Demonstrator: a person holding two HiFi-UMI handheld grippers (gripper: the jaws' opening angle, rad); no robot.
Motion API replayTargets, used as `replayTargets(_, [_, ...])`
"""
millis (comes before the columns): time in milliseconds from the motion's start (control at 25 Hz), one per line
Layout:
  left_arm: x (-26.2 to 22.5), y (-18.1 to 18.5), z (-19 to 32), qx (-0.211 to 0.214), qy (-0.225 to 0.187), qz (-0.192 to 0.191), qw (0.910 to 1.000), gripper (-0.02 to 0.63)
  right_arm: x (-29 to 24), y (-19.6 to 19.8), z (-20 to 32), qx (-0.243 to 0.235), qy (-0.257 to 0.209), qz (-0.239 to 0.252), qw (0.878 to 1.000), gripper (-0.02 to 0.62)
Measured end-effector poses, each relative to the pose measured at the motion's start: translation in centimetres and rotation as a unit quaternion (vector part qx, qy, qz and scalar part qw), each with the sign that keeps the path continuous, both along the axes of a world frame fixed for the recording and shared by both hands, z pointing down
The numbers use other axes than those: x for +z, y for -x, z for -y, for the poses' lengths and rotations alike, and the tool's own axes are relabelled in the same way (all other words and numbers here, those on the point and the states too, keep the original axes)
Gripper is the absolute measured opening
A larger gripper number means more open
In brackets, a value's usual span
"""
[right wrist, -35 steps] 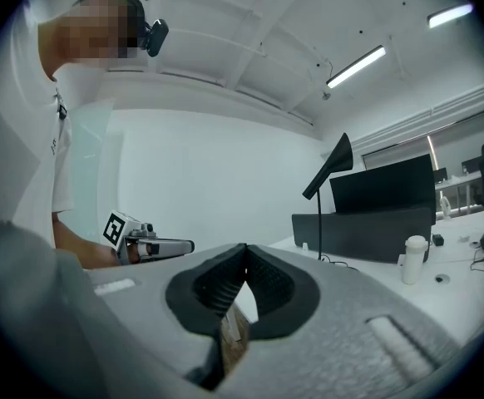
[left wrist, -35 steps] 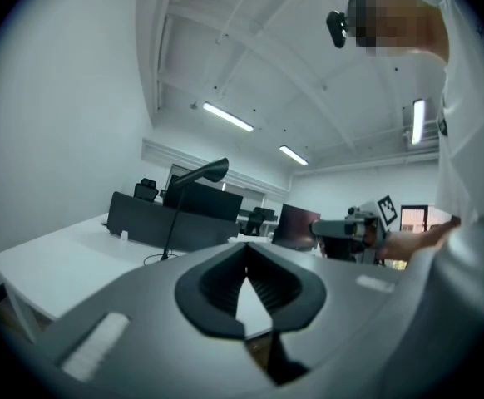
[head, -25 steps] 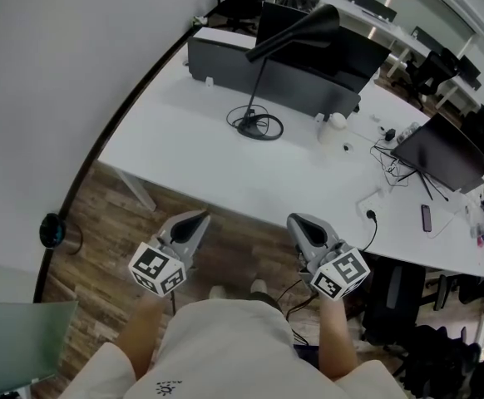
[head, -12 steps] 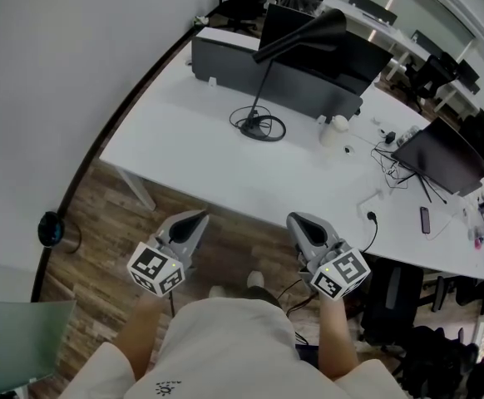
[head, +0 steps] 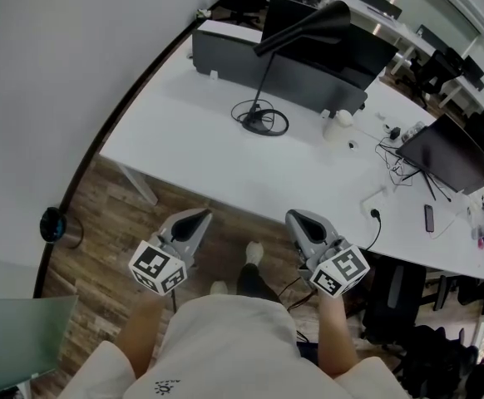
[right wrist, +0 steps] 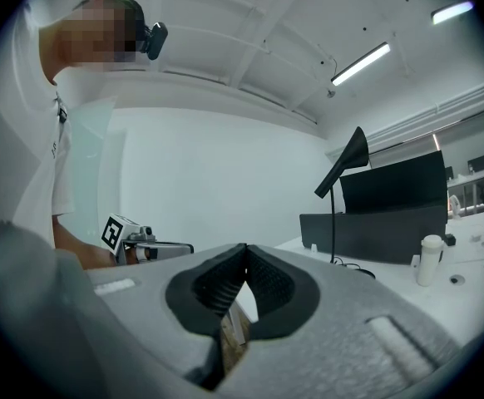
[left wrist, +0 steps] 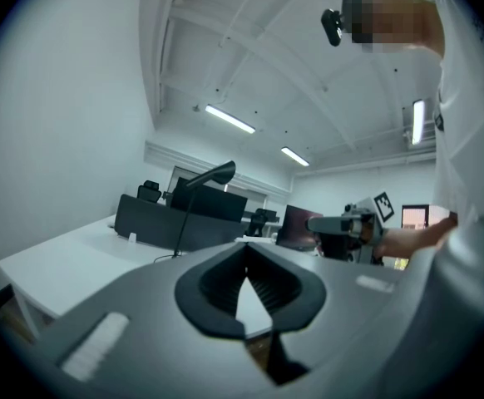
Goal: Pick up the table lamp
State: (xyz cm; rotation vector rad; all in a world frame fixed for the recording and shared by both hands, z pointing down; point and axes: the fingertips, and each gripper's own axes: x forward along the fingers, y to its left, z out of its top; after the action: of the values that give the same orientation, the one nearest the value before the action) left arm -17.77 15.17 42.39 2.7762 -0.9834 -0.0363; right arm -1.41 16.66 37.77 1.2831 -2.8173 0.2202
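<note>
Toward the far edge of the white rectangular desk (head: 225, 165), left of centre, stood the black table lamp with thin stem and cone shade (head: 313, 25). It was upright on a ring-shaped base, the shade tilted and pointing right. A black cable lay looped around the base. Just behind the lamp, a dark grey partition screen (head: 234, 56) ran along the desk's far edge. To the right of the base sat a small white cylindrical container (head: 339, 123). Farther right, a dark flat screen (head: 446, 152) and loose cables occupied the desk's right end.

Left gripper, grey with black ribbed pads (head: 202, 215): jaws together, nothing between them. It was held level over the brown wood-plank floor (head: 101, 214), short of the desk's near edge and well apart from the lamp.

Right gripper of the same build (head: 294, 217): jaws likewise closed tip to tip, empty, beside the left one and also short of the near edge.

Both gripper views showed the lamp (left wrist: 213, 173) (right wrist: 346, 160) ahead, untouched.
</note>
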Motion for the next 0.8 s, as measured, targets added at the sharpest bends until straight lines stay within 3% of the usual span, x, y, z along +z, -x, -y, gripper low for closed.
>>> replayTargets(280, [-0.6, -1.2, 2.5, 0.0, 0.007, -0.026, 0.9996, -0.008, -0.3, -1.4, 3.0, 0.0, -0.005, 0.024, 1.0, 0.0])
replayTargets(480, [-0.2, -2.9, 4.6, 0.006, 0.0, 0.0, 1.0, -0.008, -0.5, -2.8, 5.5, -0.006, 0.007, 0.054, 0.998, 0.0])
replayTargets(800, [0.1, -4.3, 8.5, -0.001, 0.003, 0.011, 0.9999, -0.008, -0.4, -3.9, 9.5, -0.008, -0.027, 0.007, 1.0, 0.002])
